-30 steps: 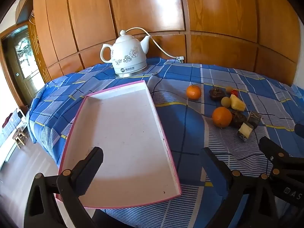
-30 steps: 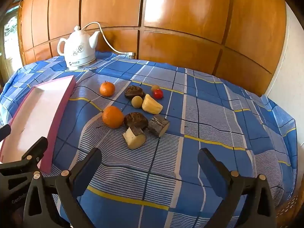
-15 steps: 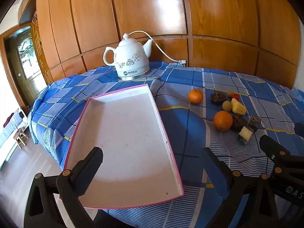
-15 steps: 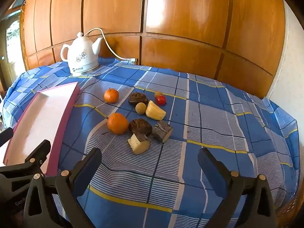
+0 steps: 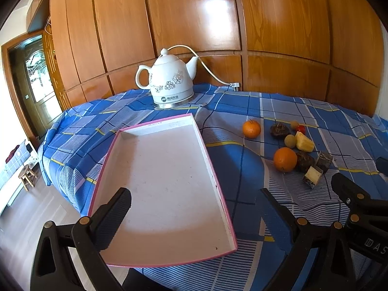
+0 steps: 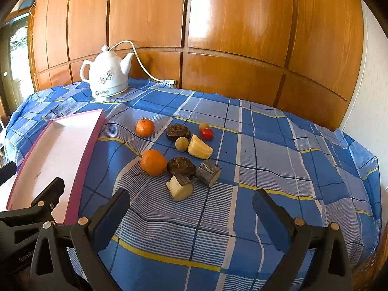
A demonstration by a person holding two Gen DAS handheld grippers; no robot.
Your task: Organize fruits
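Blue plaid cloth (image 6: 266, 145) is covering the table, sagging over its edges; wood panelling (image 6: 230, 36) is standing close behind. Kettle (image 5: 169, 82) is sitting at the back, cord trailing to the wall. Pink tray (image 5: 165, 181) is lying left, near corner overhanging the edge. Fruits (image 6: 179, 155) are clustering mid-table, right of the tray; cloth to their right is lying bare. Left gripper (image 5: 196, 208) is hovering over the tray, fingers spread, holding nothing. Right gripper (image 6: 191, 211) is hanging before the fruits, fingers likewise apart.

Bright daylight, paneling (image 5: 211, 21) glare (fisheye-warped edges).
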